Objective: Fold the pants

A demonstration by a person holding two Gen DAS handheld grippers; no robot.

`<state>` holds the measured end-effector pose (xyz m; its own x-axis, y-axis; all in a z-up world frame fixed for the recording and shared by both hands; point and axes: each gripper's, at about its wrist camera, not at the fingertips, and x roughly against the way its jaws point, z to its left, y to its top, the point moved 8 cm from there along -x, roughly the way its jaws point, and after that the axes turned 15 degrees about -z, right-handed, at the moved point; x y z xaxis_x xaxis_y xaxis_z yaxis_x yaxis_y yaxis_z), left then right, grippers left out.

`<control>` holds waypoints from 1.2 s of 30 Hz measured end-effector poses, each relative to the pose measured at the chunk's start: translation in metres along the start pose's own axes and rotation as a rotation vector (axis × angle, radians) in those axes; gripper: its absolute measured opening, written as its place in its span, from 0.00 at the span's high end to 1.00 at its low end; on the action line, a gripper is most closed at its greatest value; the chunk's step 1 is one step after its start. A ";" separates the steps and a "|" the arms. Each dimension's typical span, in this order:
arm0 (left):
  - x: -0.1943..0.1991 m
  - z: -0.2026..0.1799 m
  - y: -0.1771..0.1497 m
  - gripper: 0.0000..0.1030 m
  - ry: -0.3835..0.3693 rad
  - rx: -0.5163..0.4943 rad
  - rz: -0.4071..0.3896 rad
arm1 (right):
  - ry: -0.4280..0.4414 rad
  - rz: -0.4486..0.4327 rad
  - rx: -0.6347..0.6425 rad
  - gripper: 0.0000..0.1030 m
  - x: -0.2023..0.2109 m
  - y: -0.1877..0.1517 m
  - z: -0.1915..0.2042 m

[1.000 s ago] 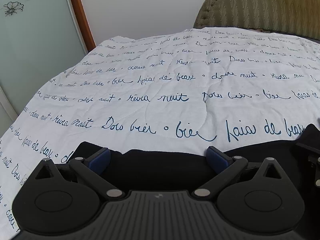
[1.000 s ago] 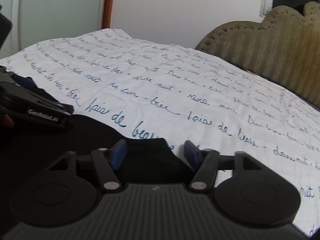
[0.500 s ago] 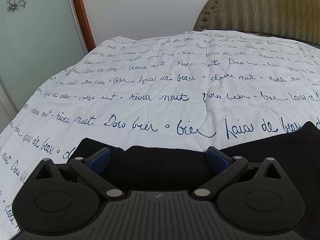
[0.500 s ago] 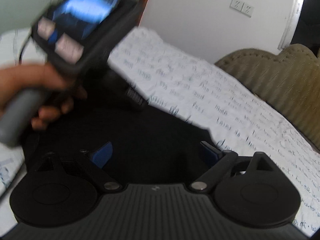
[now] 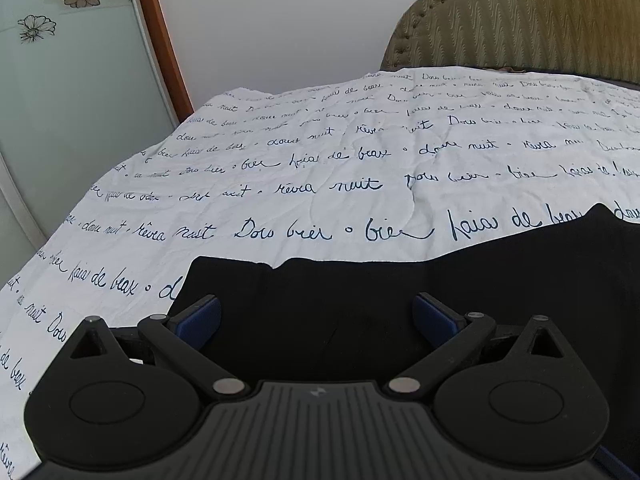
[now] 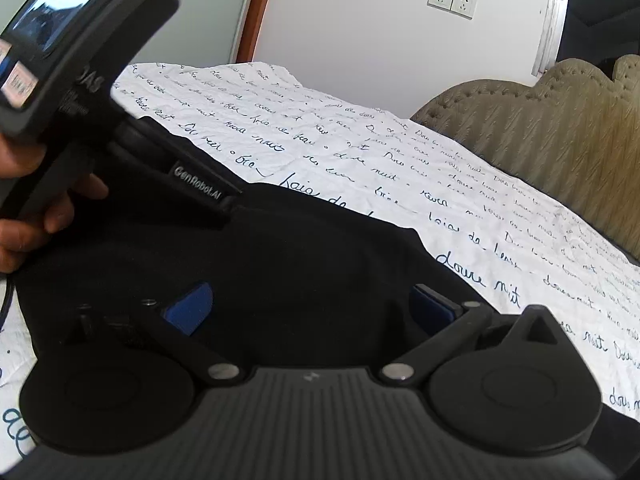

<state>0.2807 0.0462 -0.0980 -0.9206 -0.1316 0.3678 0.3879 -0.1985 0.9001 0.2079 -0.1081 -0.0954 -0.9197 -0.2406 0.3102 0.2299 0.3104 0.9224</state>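
A bed is filling both views, covered by a white bedsheet (image 5: 320,168) printed with rows of dark blue handwriting, and an olive quilted headboard (image 5: 532,20) is rising at the far right. Black pants (image 5: 460,280) are lying flat across the near part of the sheet, their far edge running left to right, and they appear already folded at least once, though the dark cloth is hiding its layers.

The left gripper (image 5: 316,316) is hovering low over the left end of the pants, jaws spread wide and grasping nothing, probably lined up to take the near edge for the next fold. The right gripper (image 6: 308,304) is sitting over the right part of the pants, likewise released and empty, its blue pads wide apart above the fabric.

Only the right wrist view is showing the left tool from outside: its black body with a small screen, the person's left hand (image 6: 28,216) wrapped around the handle at the near left, and its nose resting on or just above the cloth. That view is also showing two wall sockets (image 6: 452,2). Only the left wrist view is showing a frosted glass door (image 5: 60,80) with flower decals at the far left
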 end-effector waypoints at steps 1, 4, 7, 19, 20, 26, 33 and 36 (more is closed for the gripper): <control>0.000 0.000 0.000 0.00 0.001 -0.001 0.000 | 0.001 0.000 -0.003 0.00 -0.001 0.000 -0.001; -0.001 0.000 -0.001 0.00 0.003 -0.003 -0.006 | -0.002 -0.002 0.001 0.00 0.004 -0.001 0.000; -0.001 0.000 -0.001 0.00 0.003 -0.003 -0.008 | -0.005 -0.005 0.008 0.00 0.004 -0.001 0.001; 0.013 0.004 -0.006 0.00 -0.029 -0.008 -0.007 | -0.047 -0.035 0.085 0.00 0.012 0.003 0.012; 0.017 0.005 -0.008 0.00 -0.034 -0.004 -0.007 | -0.058 -0.040 0.108 0.00 0.013 0.003 0.014; 0.043 0.020 -0.019 0.00 -0.072 0.020 -0.009 | -0.127 -0.035 0.162 0.00 0.023 0.007 0.017; 0.074 0.044 -0.027 0.00 -0.098 0.101 -0.019 | -0.104 -0.093 0.137 0.00 0.079 0.017 0.026; 0.075 0.051 -0.033 0.00 -0.082 0.093 -0.019 | 0.010 -0.095 0.153 0.27 0.097 0.011 0.043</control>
<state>0.1967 0.0921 -0.0886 -0.9297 -0.0476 0.3653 0.3684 -0.1091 0.9233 0.1071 -0.0886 -0.0653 -0.9317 -0.2841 0.2263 0.0903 0.4223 0.9019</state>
